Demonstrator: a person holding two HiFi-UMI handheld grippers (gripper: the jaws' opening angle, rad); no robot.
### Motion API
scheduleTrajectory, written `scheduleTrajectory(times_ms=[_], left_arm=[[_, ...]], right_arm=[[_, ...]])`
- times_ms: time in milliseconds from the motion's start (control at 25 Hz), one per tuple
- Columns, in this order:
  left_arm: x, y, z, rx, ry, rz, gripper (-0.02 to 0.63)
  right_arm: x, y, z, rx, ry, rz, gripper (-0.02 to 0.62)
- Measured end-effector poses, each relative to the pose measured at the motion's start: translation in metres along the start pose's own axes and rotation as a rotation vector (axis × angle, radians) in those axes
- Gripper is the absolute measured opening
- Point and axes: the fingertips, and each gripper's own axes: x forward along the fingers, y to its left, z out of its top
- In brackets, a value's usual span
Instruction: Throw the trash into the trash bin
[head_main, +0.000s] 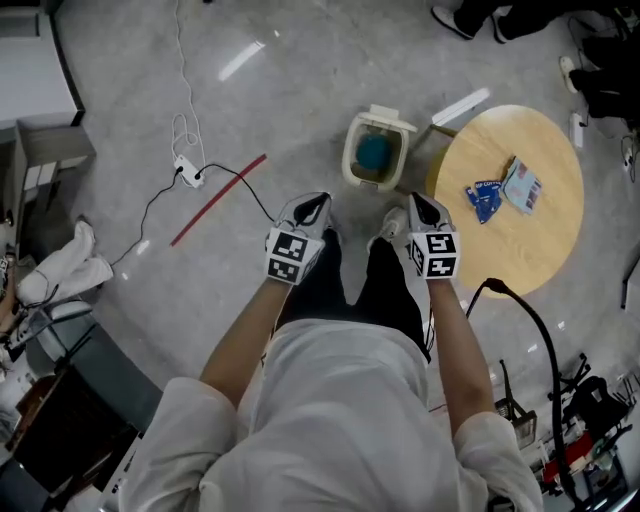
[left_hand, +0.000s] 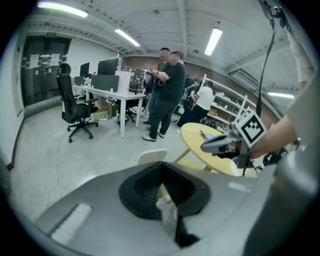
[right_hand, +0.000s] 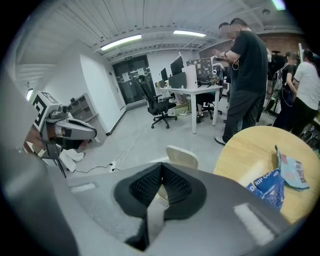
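A cream trash bin (head_main: 377, 150) stands on the floor with a blue thing inside it. It is just ahead of both grippers and left of a round wooden table (head_main: 545, 240). Two blue wrappers (head_main: 486, 199) (head_main: 522, 185) lie on the table. My left gripper (head_main: 314, 206) and right gripper (head_main: 421, 206) are held side by side in front of me, above the floor and short of the bin. Both are shut with nothing in them. The right gripper view shows the bin's top (right_hand: 182, 156) past the closed pads, and the wrappers (right_hand: 267, 186) at the right.
A power strip with cables (head_main: 187, 172) and a strip of red tape (head_main: 218, 199) lie on the floor to the left. Several people (left_hand: 167, 95) stand by desks and an office chair (left_hand: 75, 107) beyond the table. Shelving and gear line the sides.
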Motion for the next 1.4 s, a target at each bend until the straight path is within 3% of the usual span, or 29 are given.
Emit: scheduleTrajectory(times_ms=[560, 1120, 1400], left_arm=[[-0.034, -0.034, 0.058, 0.050, -0.034, -0.041, 0.005], [-0.047, -0.066, 0.076, 0.112, -0.037, -0.091, 0.003], [-0.048, -0.062, 0.087, 0.075, -0.072, -0.082, 0.005]], right_arm=[[-0.072, 0.006, 0.037, 0.034, -0.083, 0.027, 0.003], [-0.108, 0.019, 0.056, 0.040, -0.129, 0.031, 0.003], [-0.112, 0.026, 0.058, 0.026, -0.124, 0.039, 0.003]])
